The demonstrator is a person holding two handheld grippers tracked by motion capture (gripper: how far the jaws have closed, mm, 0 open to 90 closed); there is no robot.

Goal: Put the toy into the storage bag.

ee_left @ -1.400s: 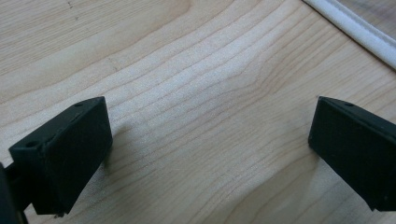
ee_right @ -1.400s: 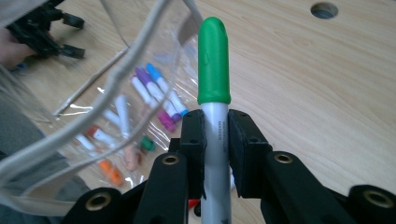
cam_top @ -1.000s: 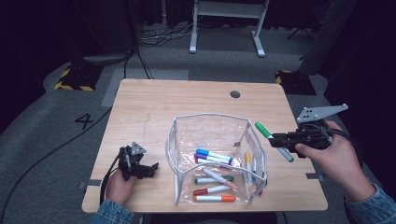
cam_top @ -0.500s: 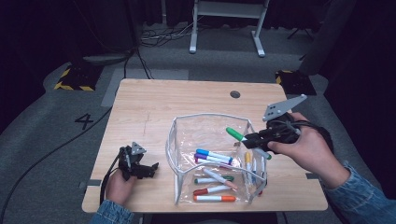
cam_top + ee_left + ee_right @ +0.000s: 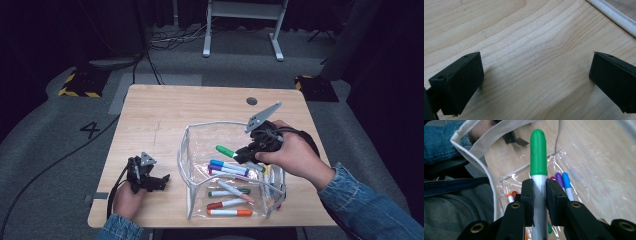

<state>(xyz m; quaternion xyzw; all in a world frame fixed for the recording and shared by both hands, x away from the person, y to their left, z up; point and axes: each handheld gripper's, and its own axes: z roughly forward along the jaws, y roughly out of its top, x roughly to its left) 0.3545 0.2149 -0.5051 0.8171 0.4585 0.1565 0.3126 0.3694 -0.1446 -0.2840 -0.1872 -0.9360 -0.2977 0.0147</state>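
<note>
My right gripper (image 5: 246, 153) is shut on a green-capped marker (image 5: 225, 151), held over the open mouth of a clear plastic pouch (image 5: 192, 137) with a white rim. In the right gripper view the marker (image 5: 538, 162) sticks out past the jaws, cap pointing toward the pouch's far rim (image 5: 471, 150). Several markers (image 5: 229, 168) lie inside the pouch, blue, purple, green, red and orange among them. My left gripper (image 5: 156, 182) rests on the table at the front left, open, with bare wood (image 5: 536, 62) between its jaws.
The wooden table (image 5: 165, 115) has free room across its back and left. A round hole (image 5: 252, 101) sits near the back right edge. A white frame's legs (image 5: 242, 25) and cables stand on the floor beyond.
My right gripper has carried the green marker leftward from the table's right side to above the pouch. The left gripper has stayed put.
</note>
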